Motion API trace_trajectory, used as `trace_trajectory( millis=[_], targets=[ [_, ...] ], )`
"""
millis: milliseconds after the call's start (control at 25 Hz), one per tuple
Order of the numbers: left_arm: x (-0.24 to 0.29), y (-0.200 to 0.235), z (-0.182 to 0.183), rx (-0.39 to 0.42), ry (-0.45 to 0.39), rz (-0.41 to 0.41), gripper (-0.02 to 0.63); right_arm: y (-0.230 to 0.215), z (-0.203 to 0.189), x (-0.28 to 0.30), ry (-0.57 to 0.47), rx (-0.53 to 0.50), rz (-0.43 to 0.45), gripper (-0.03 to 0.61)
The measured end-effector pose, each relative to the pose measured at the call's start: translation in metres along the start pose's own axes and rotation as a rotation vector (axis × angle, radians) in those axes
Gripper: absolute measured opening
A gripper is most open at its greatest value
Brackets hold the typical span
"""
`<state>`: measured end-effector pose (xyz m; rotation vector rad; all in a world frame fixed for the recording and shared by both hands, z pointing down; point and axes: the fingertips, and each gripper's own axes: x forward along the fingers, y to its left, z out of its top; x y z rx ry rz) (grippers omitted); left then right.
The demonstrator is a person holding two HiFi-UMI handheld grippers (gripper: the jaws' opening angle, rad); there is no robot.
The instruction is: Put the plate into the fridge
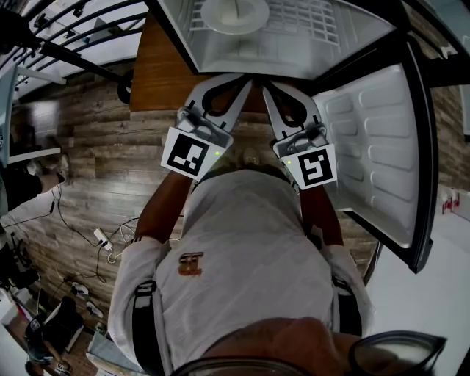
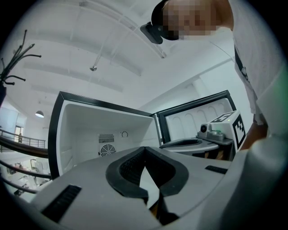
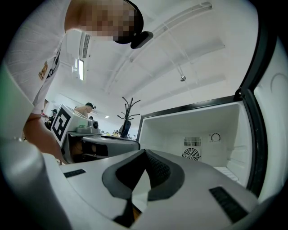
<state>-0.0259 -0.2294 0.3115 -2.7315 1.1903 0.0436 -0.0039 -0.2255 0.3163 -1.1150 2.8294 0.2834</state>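
A white plate [image 1: 235, 13] lies on the wire shelf inside the open fridge [image 1: 308, 37], at the top of the head view. Both grippers are held side by side in front of the fridge, pointing at its opening. My left gripper [image 1: 246, 82] is shut, its dark pads meeting at the tip [image 2: 145, 149] with nothing between them. My right gripper [image 1: 264, 85] is likewise shut and holds nothing [image 3: 145, 152]. The plate is hidden in both gripper views, which show only the white fridge interior [image 2: 103, 130] with its fan vent [image 3: 192, 154].
The fridge door [image 1: 382, 147] stands wide open at the right. A brown wooden panel [image 1: 165, 73] lies left of the fridge. Cables and a power strip [image 1: 101, 239] lie on the plank floor at the left. A coat stand [image 3: 127, 112] stands behind.
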Motion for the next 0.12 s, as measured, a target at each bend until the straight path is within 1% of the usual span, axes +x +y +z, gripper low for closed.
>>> trace_trajectory(
  millis=[120],
  targets=[
    [0.0006, -0.0003, -0.0009, 0.004, 0.003, -0.004, 0.018, 0.0001, -0.0010, 0.0000, 0.007, 0.000, -0.001, 0.032]
  ],
)
